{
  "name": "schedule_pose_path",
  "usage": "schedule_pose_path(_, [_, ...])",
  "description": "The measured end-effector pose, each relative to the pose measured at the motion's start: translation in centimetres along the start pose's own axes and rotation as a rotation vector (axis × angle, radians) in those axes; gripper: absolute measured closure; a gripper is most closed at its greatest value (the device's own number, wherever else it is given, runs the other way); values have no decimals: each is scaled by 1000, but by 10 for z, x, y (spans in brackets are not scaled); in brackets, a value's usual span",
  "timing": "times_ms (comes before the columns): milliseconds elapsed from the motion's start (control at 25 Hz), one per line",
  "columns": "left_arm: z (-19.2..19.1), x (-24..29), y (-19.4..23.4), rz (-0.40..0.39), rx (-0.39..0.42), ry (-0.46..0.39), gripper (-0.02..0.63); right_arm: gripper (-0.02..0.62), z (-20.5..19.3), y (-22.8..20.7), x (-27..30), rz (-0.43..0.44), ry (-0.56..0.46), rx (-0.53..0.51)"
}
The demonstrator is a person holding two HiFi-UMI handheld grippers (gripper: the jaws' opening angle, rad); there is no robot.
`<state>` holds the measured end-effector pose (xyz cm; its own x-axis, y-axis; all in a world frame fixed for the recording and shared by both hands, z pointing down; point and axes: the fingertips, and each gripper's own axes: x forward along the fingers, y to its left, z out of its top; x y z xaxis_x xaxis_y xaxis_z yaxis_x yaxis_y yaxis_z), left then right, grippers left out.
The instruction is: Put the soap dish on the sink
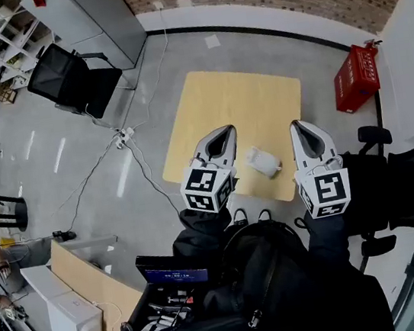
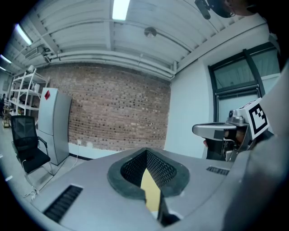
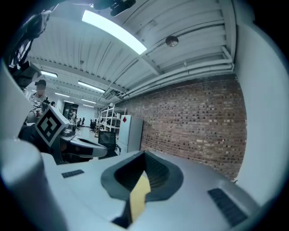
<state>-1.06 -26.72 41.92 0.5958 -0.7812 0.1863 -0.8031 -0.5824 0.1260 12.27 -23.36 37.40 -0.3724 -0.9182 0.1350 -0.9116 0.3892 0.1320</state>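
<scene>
In the head view a small white object point(image 1: 263, 162), apparently the soap dish, lies near the front edge of a light wooden table point(image 1: 232, 103) far below. No sink is in view. My left gripper point(image 1: 225, 129) is held high to the left of the white object, jaws shut with nothing between them. My right gripper point(image 1: 296, 124) is held just as high to its right, also shut and empty. In the left gripper view the left gripper point(image 2: 145, 151) points about level at a brick wall, with the right gripper point(image 2: 212, 130) beside it. The right gripper view shows the right gripper point(image 3: 144, 154) the same way.
A red crate point(image 1: 356, 78) stands by the white wall at the right. A black office chair point(image 1: 71, 81) and a grey cabinet point(image 1: 92, 16) are at the back left. Cables and a power strip point(image 1: 122, 139) lie on the grey floor. A lit screen point(image 1: 173, 274) sits below.
</scene>
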Motion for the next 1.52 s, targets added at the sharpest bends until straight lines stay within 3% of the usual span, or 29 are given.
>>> schedule_pose_path(640, [66,-38,-10,5,77,-172,604,588,72,15,-33,-56,-148,-59])
schedule_pose_path(1520, [87,-58,-22,-27,122,-227,604,588,93,25,-51,-133,-201,-29])
